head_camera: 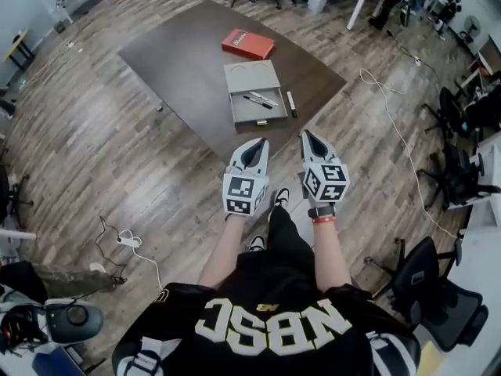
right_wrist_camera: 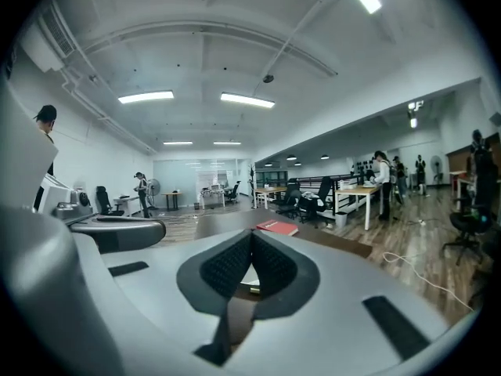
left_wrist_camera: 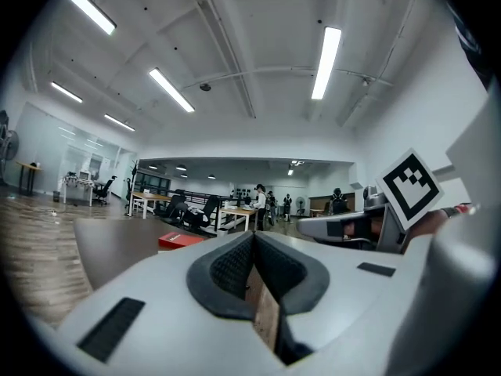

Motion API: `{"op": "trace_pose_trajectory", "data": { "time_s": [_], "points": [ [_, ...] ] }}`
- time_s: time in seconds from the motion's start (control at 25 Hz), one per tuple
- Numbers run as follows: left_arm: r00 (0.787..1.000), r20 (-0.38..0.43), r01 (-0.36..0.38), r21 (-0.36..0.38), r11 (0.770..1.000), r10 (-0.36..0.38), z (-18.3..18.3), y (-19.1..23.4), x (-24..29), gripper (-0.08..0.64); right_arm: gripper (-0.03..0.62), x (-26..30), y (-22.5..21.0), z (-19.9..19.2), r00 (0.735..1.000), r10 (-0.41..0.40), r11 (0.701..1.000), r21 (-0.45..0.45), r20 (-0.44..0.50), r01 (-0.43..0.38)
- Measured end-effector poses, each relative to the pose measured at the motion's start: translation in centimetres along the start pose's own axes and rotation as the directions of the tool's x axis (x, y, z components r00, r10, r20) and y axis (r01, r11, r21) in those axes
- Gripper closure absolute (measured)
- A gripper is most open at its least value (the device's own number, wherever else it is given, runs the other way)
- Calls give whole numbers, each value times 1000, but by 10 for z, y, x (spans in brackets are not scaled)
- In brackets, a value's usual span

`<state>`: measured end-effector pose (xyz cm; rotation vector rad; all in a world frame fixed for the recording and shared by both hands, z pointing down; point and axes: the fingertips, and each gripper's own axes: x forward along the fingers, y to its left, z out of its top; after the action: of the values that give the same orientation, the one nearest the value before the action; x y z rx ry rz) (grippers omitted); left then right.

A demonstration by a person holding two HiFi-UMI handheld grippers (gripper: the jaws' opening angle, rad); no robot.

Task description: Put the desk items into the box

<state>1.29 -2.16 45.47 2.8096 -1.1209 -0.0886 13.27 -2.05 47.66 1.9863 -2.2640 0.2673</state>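
My left gripper [head_camera: 261, 142] and right gripper [head_camera: 307, 135] are held out side by side in front of me, forearms stretched forward. Both point roughly level toward the worktop [head_camera: 176, 61]. Each gripper is clenched on nothing: the black pads meet at their tips, and only floor and worktop show through the gap behind them. A watch [head_camera: 321, 211] sits on my right wrist. Ahead of both tips and well apart from them, the grey box [head_camera: 252, 75] lies open on the worktop, with two pens [head_camera: 260, 99] in its nearer part. A black marker [head_camera: 291, 103] lies just beside the box, ahead of my right gripper. Beyond the box lies a red book [head_camera: 247, 44].
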Motion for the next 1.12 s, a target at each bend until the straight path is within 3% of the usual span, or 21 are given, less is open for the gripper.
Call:
{"op": "trace_pose_trajectory", "data": {
  "time_s": [0.28, 0.48, 0.76, 1.12],
  "points": [
    [995, -9, -103, 1, 995, 103, 1, 64, 40, 543, 583, 91, 11, -2, 991, 130, 991, 11, -41, -130],
    [991, -22, -131, -1, 991, 131, 3, 98, 83, 544, 583, 152, -1, 2, 982, 170, 985, -10, -87, -171],
    [992, -67, -111, -17, 994, 109, -15, 120, 147, 543, 567, 208, -45, -17, 973, 155, 988, 4, -170, -156],
    [988, -147, -53, -46, 998, 46, -47, 124, 205, 543, 550, 244, -106, -69, 953, 84, 995, 70, -289, -67]
  ]
}}
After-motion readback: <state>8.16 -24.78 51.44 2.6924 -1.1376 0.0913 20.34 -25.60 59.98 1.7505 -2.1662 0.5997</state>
